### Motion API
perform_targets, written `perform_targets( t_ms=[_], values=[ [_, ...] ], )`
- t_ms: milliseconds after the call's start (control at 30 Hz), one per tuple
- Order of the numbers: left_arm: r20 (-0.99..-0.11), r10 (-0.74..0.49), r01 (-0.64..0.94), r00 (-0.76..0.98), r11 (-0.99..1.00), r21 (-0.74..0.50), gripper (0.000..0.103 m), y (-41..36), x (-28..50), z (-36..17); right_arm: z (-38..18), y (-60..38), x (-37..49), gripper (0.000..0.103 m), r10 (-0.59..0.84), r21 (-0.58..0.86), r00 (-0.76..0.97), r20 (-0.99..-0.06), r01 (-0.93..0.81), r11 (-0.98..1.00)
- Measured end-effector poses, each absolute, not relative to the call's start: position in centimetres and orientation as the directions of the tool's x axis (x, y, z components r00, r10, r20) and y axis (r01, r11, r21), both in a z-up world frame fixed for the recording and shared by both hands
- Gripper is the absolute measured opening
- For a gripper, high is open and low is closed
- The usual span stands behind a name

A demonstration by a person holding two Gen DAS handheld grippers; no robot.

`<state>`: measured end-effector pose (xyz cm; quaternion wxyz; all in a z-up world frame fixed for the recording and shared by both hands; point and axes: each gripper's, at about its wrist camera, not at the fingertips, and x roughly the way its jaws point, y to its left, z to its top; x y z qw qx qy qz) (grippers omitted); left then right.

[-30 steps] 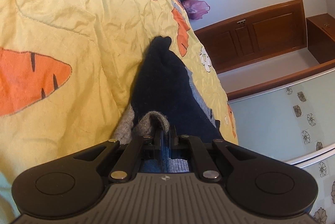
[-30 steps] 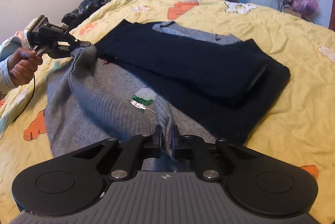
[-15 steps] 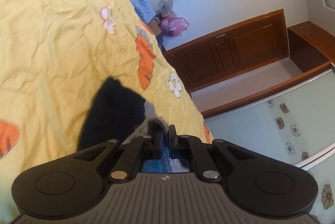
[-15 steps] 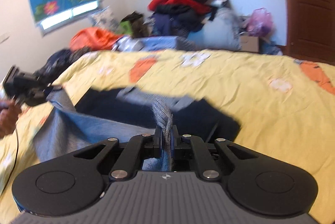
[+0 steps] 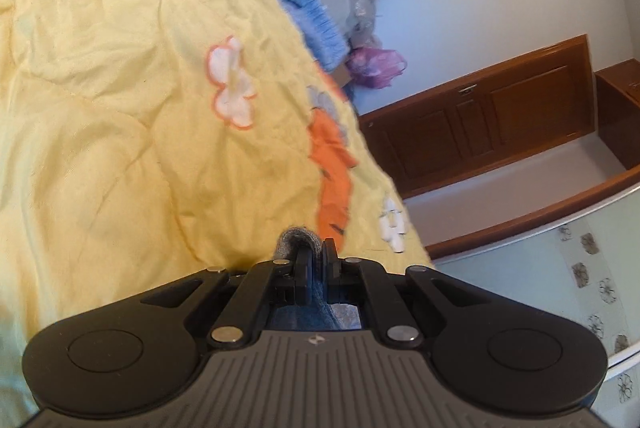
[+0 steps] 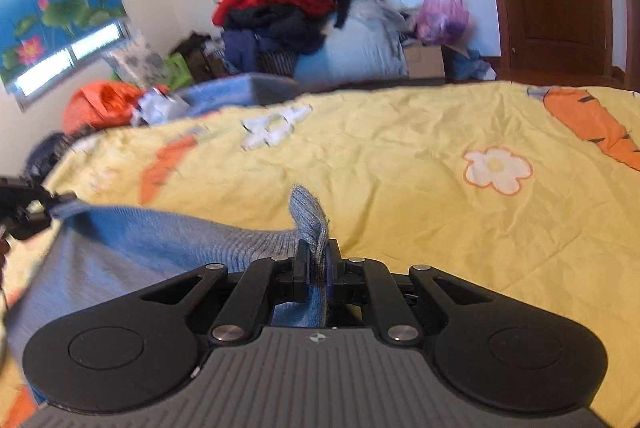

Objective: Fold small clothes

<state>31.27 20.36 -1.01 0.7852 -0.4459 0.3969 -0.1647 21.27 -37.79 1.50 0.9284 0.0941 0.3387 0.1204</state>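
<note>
Yellow quilt (image 6: 400, 156), grey sweater (image 6: 160, 240) now lifted

No readable text, brand, number or sign anywhere in either view. The only mark is a small pale emblem, not a letter, moulded at the front centre of the ribbed grey body of the left gripper (image 5: 316, 260), and the same one on the right gripper (image 6: 318, 260). The wall picture (image 6: 52, 0), up and left of the yellow quilt (image 6: 400, 164), shows lotus flowers and water only, no lettering.
</note>
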Motion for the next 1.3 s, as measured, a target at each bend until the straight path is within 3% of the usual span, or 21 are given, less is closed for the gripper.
perform_targets(
  t_ms=[33, 67, 133, 200, 233, 267, 433, 533, 767, 1033, 1100, 1167, 1233, 1300],
  values=[
    [-0.51, -0.601, -0.132, 0.615, 0.559, -0.819, 0.005, 20.6, 31.7, -1.9, 0.8, -37.6, 21.7, 0.03, 0.279, 0.26, 0.729, -0.626, -0.142, 0.955],
    [-0.529, -0.594, -0.173, 0.606, 0.551, -0.816, 0.006, 21.0, 32.1, -2.7, 0.3, -37.5, 22.0, 0.056, 0.256, 0.253, 0.713, -0.652, -0.114, 0.961],
    [-0.514, -0.628, -0.205, 0.584, 0.499, -0.842, 0.009, 22.2, 31.9, -3.7, 1.1, -37.5, 20.7, 0.085, 0.233, 0.238, 0.736, -0.636, -0.101, 0.966],
    [-0.525, -0.596, -0.188, 0.607, 0.534, -0.824, 0.026, 23.2, 30.3, -2.5, 2.6, -37.6, 18.1, 0.092, 0.262, 0.25, 0.754, -0.603, -0.133, 0.959],
    [-0.549, -0.565, -0.173, 0.616, 0.583, -0.794, 0.07, 23.5, 29.3, -1.4, 3.4, -37.7, 16.7, 0.092, 0.263, 0.251, 0.756, -0.6, -0.134, 0.959],
    [-0.556, -0.543, -0.154, 0.629, 0.614, -0.774, 0.103, 23.8, 27.9, -0.4, 4.2, -37.9, 15.2, 0.092, 0.273, 0.269, 0.753, -0.598, -0.132, 0.954],
    [-0.523, -0.673, -0.069, 0.523, 0.578, -0.813, 0.103, 24.0, 20.7, 1.0, 5.4, -39.6, 7.0, 0.1, 0.407, 0.476, 0.706, -0.579, -0.112, 0.872],
    [-0.554, -0.71, -0.113, 0.435, 0.568, -0.816, 0.103, 23.5, 16.7, -0.7, 4.3, -40.3, 3.4, 0.1, 0.459, 0.572, 0.669, -0.584, -0.062, 0.818],
    [-0.516, -0.753, -0.131, 0.409, 0.511, -0.85, 0.103, 23.3, 12.9, -2.1, 0.0, -40.8, -0.1, 0.099, 0.584, 0.763, 0.62, -0.524, 0.037, 0.645],
    [-0.57, -0.73, -0.163, 0.377, 0.553, -0.817, 0.103, 23.5, 11.9, -1.6, -1.6, -38.5, 1.2, 0.098, 0.634, 0.807, 0.606, -0.48, 0.02, 0.591],
    [-0.567, -0.733, -0.175, 0.374, 0.545, -0.82, 0.103, 23.3, 12.2, -1.6, -1.6, -37.7, 1.7, 0.091, 0.631, 0.795, 0.606, -0.484, 0.005, 0.606],
    [-0.569, -0.736, -0.153, 0.367, 0.555, -0.817, 0.103, 22.6, 13.1, -1.2, -1.7, -36.6, 2.4, 0.076, 0.629, 0.786, 0.602, -0.492, -0.003, 0.618],
    [-0.606, -0.695, -0.176, 0.387, 0.589, -0.789, 0.103, 22.2, 14.3, -1.0, -2.1, -35.9, 3.0, 0.071, 0.632, 0.796, 0.602, -0.487, 0.008, 0.605],
    [-0.586, -0.719, -0.177, 0.374, 0.565, -0.806, 0.103, 22.0, 15.6, -1.4, -2.1, -35.2, 3.4, 0.071, 0.635, 0.797, 0.604, -0.482, 0.001, 0.604]
  ],
)
